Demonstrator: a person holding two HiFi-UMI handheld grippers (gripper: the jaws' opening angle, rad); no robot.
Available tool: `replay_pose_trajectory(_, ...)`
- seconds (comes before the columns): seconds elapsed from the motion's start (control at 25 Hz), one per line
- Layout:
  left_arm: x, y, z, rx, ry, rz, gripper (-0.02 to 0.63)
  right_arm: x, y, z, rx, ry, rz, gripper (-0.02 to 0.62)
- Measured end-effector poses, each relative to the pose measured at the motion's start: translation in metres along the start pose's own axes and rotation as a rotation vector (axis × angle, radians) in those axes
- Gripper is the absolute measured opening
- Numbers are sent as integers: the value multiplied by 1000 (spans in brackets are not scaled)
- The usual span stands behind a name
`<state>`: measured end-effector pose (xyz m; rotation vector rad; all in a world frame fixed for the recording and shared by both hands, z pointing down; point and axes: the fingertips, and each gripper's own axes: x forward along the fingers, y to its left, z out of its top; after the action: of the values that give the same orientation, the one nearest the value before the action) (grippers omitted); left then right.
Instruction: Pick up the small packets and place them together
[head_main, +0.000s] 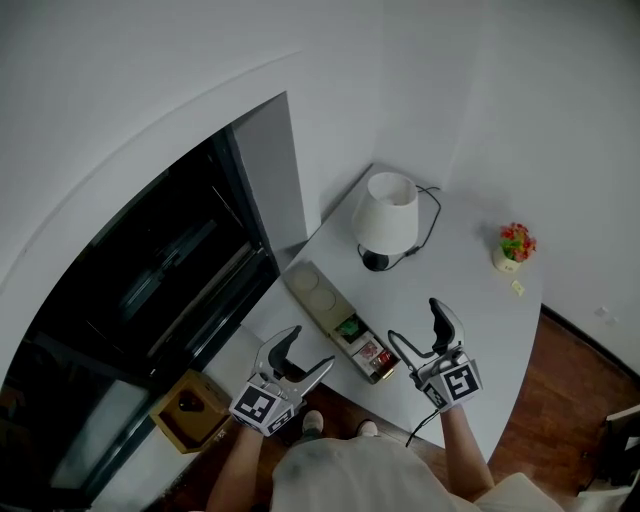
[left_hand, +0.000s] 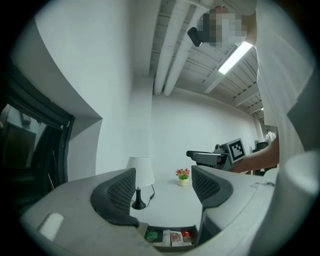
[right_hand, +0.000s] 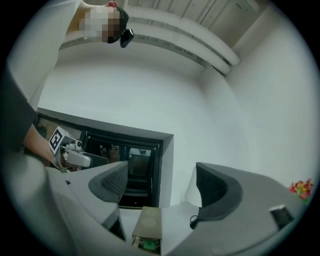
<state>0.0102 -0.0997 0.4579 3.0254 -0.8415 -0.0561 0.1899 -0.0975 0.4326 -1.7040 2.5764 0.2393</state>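
A long olive tray (head_main: 312, 290) lies on the white table and holds small packets at its near end: a green one (head_main: 349, 327), a red-and-white one (head_main: 368, 351) and a red one (head_main: 381, 361). A tiny yellow packet (head_main: 517, 288) lies apart by the flower pot. My left gripper (head_main: 305, 352) hovers open just left of the tray's near end, with the packets (left_hand: 175, 238) below its empty jaws. My right gripper (head_main: 418, 328) is open and empty just right of the tray, and the green packet (right_hand: 147, 244) shows low in its view.
A white lamp (head_main: 387, 215) with a black cord stands behind the tray. A small flower pot (head_main: 514, 245) sits at the table's far right. A dark glass panel (head_main: 170, 270) runs along the left. A wooden box (head_main: 190, 408) is on the floor below the table edge.
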Motion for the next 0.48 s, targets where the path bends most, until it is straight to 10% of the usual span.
replay_pose_trajectory(0.48, 0, 1, -12, 2, 44, -72, 353, 6, 60, -44, -27, 182, 335, 405)
